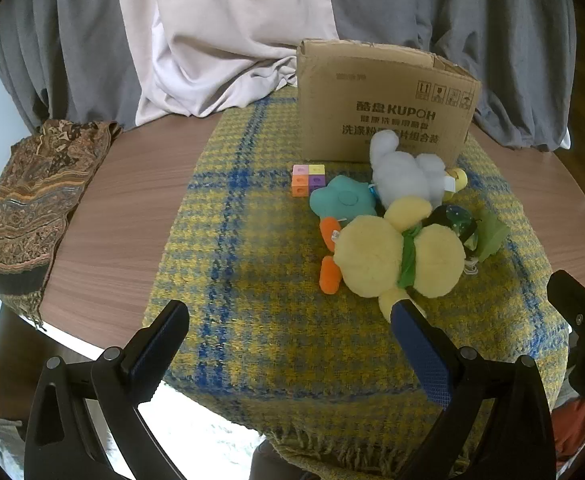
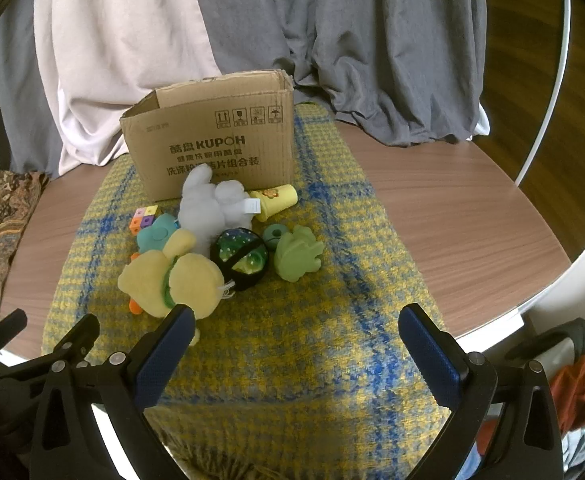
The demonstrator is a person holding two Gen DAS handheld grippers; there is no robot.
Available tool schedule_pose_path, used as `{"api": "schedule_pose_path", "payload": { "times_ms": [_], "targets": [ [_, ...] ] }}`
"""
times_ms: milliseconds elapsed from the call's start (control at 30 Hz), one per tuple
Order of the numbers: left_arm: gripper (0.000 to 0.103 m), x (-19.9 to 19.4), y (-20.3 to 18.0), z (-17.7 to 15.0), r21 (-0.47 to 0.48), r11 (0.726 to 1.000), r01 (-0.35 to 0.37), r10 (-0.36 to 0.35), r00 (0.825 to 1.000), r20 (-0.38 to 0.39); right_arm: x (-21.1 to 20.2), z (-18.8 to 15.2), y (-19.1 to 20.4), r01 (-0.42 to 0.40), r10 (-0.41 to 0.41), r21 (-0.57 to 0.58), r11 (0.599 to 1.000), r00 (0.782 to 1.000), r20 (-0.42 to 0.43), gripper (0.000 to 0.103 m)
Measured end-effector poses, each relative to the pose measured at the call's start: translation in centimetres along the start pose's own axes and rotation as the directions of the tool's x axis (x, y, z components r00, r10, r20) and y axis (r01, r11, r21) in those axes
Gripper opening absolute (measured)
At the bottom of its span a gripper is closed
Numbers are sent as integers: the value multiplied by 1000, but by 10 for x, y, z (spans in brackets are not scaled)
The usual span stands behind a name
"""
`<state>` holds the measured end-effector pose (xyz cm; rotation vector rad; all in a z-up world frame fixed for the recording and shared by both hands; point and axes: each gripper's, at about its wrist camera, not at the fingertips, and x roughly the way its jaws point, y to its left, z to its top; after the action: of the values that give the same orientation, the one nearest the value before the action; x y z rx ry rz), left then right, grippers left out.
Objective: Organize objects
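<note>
Both grippers, left and right, jaws wide, empty; toys piled before cardboard box, likely destination.

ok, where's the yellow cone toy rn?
Right wrist view: yellow cone toy lies on its side at the cardboard box's front right corner, beside the grey plush.

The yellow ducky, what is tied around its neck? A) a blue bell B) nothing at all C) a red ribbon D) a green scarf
D: the yellow ducky lying on the plaid blanket has a green scarf wrapped between its head and body, seen in both wrist views.
</note>
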<state>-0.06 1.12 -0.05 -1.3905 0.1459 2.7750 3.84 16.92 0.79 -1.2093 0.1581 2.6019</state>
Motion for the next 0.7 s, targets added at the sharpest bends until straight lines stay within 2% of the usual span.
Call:
{"api": "schedule_pose_path", "payload": {
  "times_ms": [700],
  "targets": [
    [103,7,-7,0,11,1000,14,-13,1000,-7,3,-1,-8,1,-1,25,1000,1000,-7,102]
  ]
}}
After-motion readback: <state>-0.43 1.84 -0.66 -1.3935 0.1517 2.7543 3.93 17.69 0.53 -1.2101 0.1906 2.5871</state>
